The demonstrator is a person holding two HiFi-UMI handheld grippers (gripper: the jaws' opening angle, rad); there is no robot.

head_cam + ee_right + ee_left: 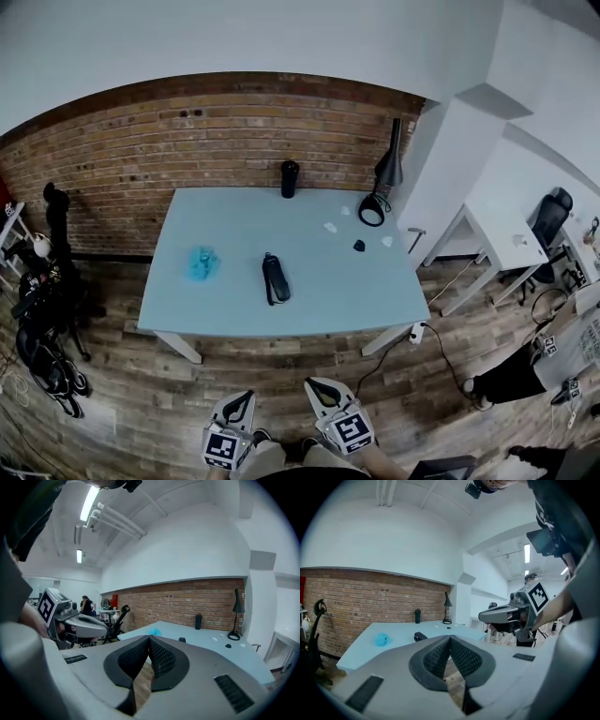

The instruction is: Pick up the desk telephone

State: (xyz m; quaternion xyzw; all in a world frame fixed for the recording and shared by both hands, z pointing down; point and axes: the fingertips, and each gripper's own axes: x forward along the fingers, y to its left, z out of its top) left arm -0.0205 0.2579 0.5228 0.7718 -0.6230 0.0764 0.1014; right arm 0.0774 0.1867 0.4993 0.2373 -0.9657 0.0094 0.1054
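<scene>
The black desk telephone (275,278) lies on the light blue table (356,291), near its middle front. It shows small past the jaws in the left gripper view (420,636) and the right gripper view (182,640). Both grippers are held side by side over the wooden floor, well short of the table's front edge. My left gripper (246,395) (450,637) is shut with its pads meeting and nothing held. My right gripper (314,382) (149,637) is shut and empty too.
On the table are a crumpled blue thing (202,262) at the left, a black bottle (290,178) at the back, a black desk lamp (380,187) at the back right and small bits near it. A brick wall stands behind. A person (553,361) stands at the right.
</scene>
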